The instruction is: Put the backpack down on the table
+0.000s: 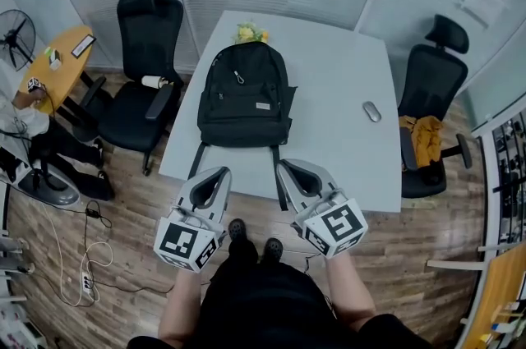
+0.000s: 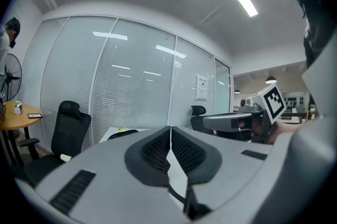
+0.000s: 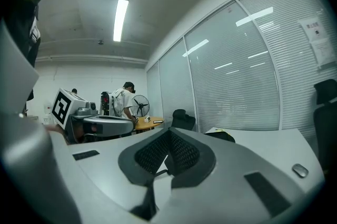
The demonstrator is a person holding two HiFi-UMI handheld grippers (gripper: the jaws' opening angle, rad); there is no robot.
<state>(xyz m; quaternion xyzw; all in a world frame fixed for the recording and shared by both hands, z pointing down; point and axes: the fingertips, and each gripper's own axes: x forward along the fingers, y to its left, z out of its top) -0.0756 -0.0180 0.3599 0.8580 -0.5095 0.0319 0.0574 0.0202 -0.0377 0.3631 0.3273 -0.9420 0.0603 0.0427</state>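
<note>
Black cloth makes the backpack (image 1: 244,93) look soft and floppy, best grabbed by its straps (image 1: 196,160), and the left tongs (image 1: 217,173) and right tongs (image 1: 289,167) are pressed together, empty.

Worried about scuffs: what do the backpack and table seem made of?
The backpack looks like matte black woven synthetic fabric, judging by its soft creases and stitched panels. The table looks like smooth pale laminate with a faint sheen; its core can't be told.
</note>
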